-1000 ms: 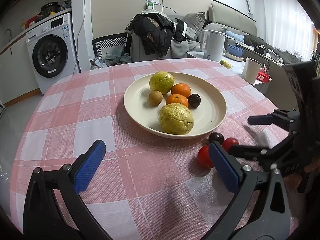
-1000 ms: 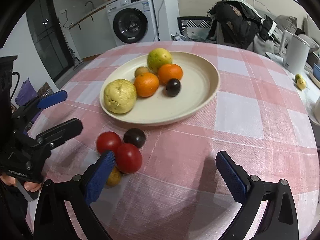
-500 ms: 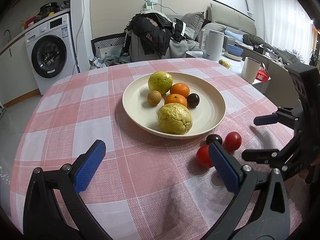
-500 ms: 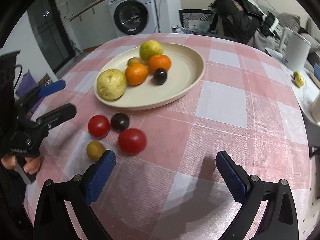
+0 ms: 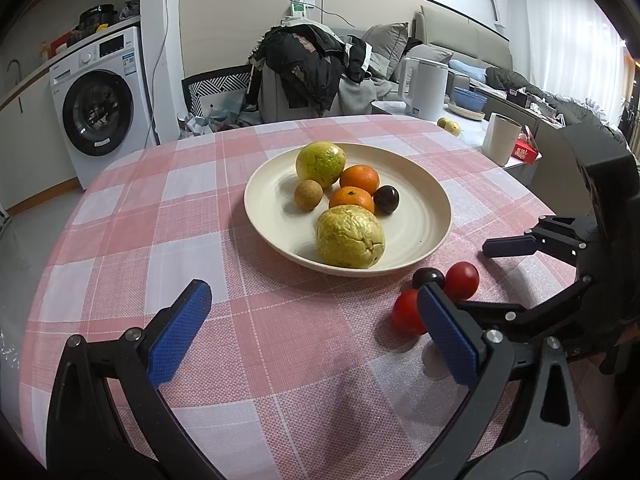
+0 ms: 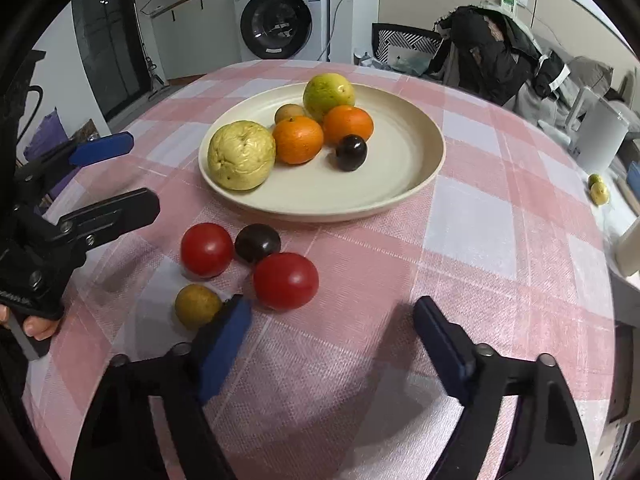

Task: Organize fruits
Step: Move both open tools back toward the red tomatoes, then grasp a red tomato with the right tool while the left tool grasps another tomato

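A cream plate (image 6: 412, 176) (image 5: 424, 236) on the pink checked tablecloth holds a wrinkled yellow fruit (image 6: 241, 155), two oranges (image 6: 298, 139), a green-yellow fruit (image 6: 328, 91), a small brown fruit (image 6: 289, 113) and a dark plum (image 6: 351, 152). On the cloth before the plate lie two red tomatoes (image 6: 286, 280) (image 6: 207, 249), a dark plum (image 6: 257, 242) and a small yellow-brown fruit (image 6: 197, 305). My right gripper (image 6: 336, 344) is open, just short of the nearer tomato. My left gripper (image 5: 312, 336) is open and empty, left of the loose fruits (image 5: 462, 280).
A white kettle (image 5: 426, 88) and a white cup (image 5: 500, 144) stand on a side table beyond the table's right edge, with two small fruits (image 6: 598, 190). A chair piled with clothes (image 5: 308, 68) and a washing machine (image 5: 100, 104) are behind the table.
The right gripper has come closer to the loose fruits, and its fingers have narrowed a little. The left gripper has barely moved.
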`<state>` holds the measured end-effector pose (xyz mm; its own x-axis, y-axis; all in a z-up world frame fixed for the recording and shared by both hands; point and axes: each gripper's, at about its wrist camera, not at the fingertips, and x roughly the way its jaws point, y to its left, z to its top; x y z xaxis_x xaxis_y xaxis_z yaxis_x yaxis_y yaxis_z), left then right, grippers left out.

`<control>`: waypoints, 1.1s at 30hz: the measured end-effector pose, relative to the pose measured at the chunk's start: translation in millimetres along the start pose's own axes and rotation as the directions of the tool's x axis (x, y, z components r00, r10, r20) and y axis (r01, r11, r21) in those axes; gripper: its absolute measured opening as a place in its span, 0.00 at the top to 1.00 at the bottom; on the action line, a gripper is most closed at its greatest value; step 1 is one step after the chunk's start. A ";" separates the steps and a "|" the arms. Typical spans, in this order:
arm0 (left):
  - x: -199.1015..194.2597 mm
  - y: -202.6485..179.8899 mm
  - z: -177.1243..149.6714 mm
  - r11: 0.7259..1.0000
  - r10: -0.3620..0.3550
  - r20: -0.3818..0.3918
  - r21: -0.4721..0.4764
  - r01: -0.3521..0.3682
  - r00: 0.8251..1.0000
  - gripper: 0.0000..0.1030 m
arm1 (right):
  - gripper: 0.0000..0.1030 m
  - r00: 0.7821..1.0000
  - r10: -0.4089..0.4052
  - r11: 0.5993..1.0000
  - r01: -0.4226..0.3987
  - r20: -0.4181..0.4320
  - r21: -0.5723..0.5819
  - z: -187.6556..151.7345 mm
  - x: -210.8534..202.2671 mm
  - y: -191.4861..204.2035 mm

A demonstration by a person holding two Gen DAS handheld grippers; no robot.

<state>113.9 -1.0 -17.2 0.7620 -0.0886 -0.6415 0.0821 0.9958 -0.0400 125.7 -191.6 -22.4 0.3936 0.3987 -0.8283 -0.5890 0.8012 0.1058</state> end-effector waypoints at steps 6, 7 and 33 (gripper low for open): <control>0.2 -0.8 -0.1 1.000 -0.002 -0.004 0.001 0.002 1.000 0.00 | 0.36 1.000 0.014 1.000 -0.014 0.018 -0.006 3.8 -0.6 3.7; 0.2 -0.8 -0.1 1.000 -0.003 -0.004 0.001 0.003 1.000 0.00 | 0.39 1.000 0.018 1.000 -0.018 0.022 -0.011 4.2 -0.8 5.3; 13.2 -4.9 1.4 0.997 -0.079 -0.080 -0.014 0.078 0.994 0.00 | 0.69 0.982 0.105 0.993 -0.113 0.159 0.043 12.4 -29.8 -4.8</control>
<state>124.5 -7.1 -24.4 0.6990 -0.1648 -0.6959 0.1323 0.9861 -0.1006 125.5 -201.8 8.5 0.4369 0.5465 -0.7145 -0.5986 0.7695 0.2225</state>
